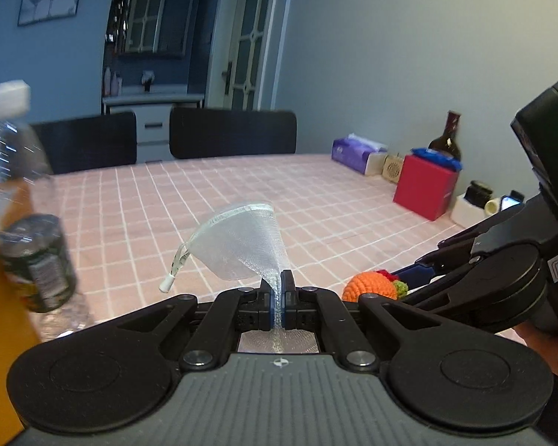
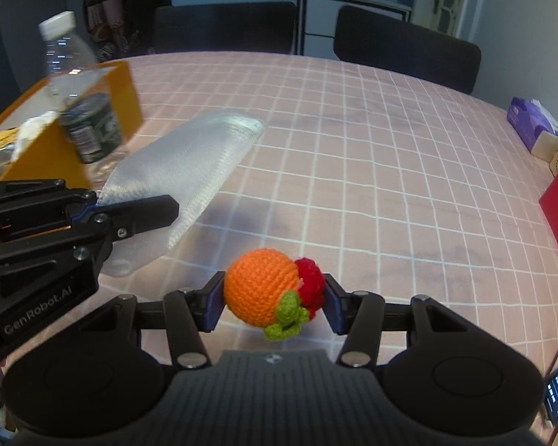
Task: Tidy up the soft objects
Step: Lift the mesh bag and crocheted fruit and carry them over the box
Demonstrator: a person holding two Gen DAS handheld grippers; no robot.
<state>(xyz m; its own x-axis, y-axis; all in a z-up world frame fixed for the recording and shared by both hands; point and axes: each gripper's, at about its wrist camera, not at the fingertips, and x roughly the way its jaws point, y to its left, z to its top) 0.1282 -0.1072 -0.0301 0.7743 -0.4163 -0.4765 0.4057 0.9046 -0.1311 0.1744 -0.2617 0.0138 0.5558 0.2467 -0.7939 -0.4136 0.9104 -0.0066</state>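
My left gripper (image 1: 278, 290) is shut on one end of a white mesh drawstring pouch (image 1: 243, 241) and holds it above the pink checked tablecloth (image 1: 204, 204), its mouth facing away. In the right wrist view the pouch (image 2: 189, 171) stretches from the left gripper (image 2: 93, 210) toward the table's middle. My right gripper (image 2: 273, 303) is shut on an orange crocheted ball (image 2: 258, 286) with red and green trim, held above the cloth. The ball (image 1: 368, 286) also shows low right in the left wrist view, beside the right gripper's body.
A clear water bottle (image 2: 78, 85) stands at the left beside an orange box (image 2: 63, 122). A red box (image 1: 424, 187), a tissue pack (image 1: 357, 154) and a dark bottle (image 1: 448, 139) line the right edge. Two dark chairs (image 1: 232, 132) stand at the far side.
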